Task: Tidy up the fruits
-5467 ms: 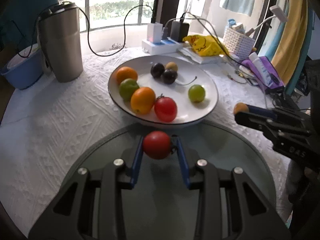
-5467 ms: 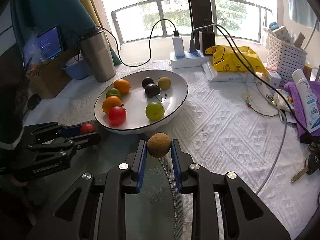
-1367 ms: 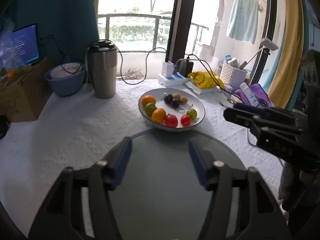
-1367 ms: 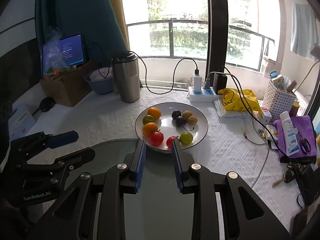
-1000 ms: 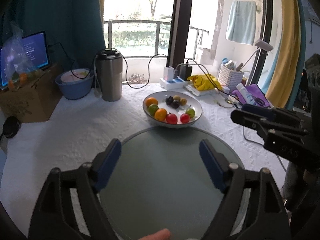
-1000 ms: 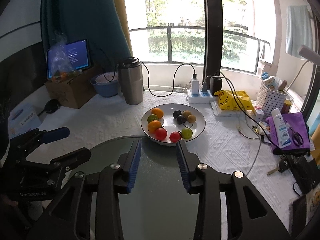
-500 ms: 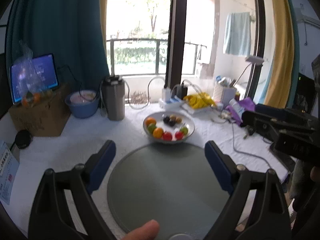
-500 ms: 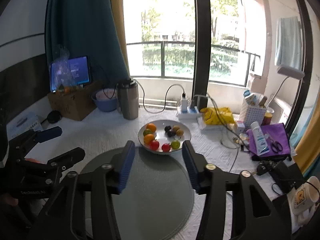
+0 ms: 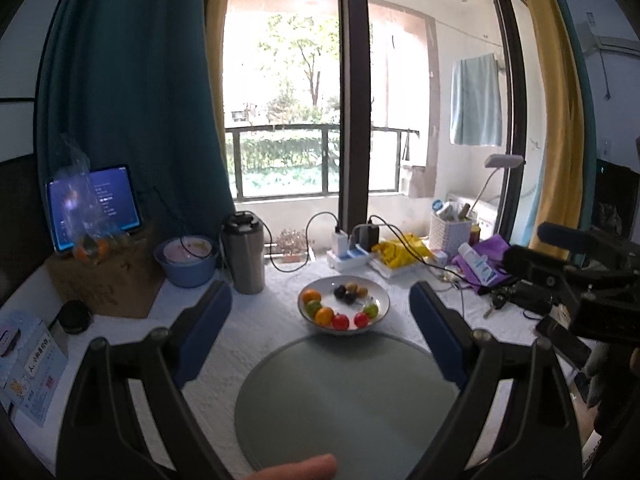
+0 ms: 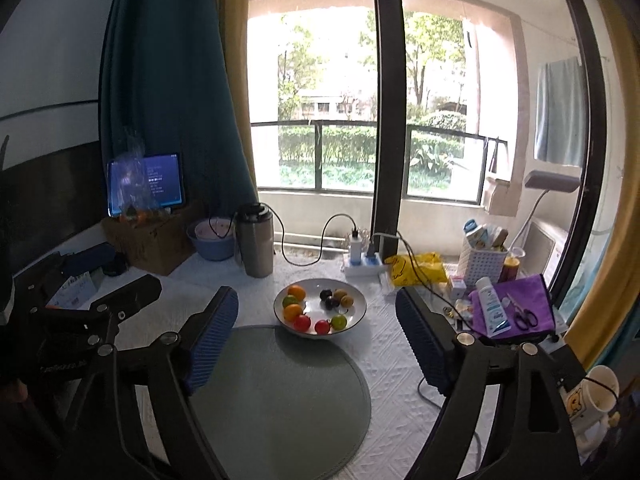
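Note:
A white plate [image 9: 382,298] [image 10: 357,298] on the white tablecloth holds several fruits: oranges, green fruits, two red tomatoes [image 9: 340,321] [image 10: 303,322], dark plums and brown kiwis. My left gripper [image 9: 320,320] is open and empty, raised high and far back from the plate. My right gripper [image 10: 316,320] is open and empty too, also high above the table. The right gripper shows at the right edge of the left wrist view [image 9: 576,276]. The left gripper shows at the left of the right wrist view [image 10: 84,296].
A round grey-green mat [image 9: 348,404] [image 10: 280,392] lies in front of the plate. A steel tumbler [image 9: 245,254], blue bowl [image 9: 188,260], cardboard box with tablet [image 9: 96,216], power strip [image 9: 348,258], yellow bag [image 9: 400,246], white basket [image 9: 450,232] and purple pouch [image 10: 516,310] crowd the table's back and right.
Both grippers let go of their fruits onto the plate, opened wide and pulled up and far back from the table. The plate now looks small and distant.

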{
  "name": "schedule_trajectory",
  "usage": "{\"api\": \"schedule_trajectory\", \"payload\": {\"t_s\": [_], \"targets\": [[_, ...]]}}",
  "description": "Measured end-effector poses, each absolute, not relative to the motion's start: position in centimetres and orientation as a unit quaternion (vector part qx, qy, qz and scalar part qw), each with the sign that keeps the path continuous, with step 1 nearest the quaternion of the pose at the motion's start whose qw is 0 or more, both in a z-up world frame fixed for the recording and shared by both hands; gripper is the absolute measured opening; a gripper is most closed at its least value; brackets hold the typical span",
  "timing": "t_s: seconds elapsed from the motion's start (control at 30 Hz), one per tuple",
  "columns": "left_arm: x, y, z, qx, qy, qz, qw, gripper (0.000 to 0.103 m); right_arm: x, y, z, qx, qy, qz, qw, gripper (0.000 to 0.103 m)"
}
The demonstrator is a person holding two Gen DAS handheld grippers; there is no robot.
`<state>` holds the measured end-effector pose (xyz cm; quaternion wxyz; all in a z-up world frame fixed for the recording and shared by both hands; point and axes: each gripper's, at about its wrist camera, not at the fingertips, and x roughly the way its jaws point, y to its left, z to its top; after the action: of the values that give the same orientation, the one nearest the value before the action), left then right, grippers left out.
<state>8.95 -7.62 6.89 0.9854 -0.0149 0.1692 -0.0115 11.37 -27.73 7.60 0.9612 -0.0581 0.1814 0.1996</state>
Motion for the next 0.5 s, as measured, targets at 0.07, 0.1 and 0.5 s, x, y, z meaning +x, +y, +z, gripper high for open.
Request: {"api": "schedule_trajectory", "payload": {"t_s": [0.07, 0.1, 0.5], "targets": [[8.5, -7.7, 7.2, -0.014, 0.163, -0.009, 0.987, 0.091, 11.0, -28.0, 8.0, -0.057, 0.174, 0.197, 0.963, 0.084], [8.3, -7.7, 7.4, -0.012, 0.158, -0.009, 0.987, 0.091, 10.9, -28.1, 8.1, -0.056, 0.171, 0.195, 0.964, 0.084], [7.4, -7.7, 7.5, -0.003, 0.143, 0.001, 0.99, 0.091, 10.6, -28.6, 8.4, -0.055, 0.163, 0.191, 0.966, 0.084]]}}
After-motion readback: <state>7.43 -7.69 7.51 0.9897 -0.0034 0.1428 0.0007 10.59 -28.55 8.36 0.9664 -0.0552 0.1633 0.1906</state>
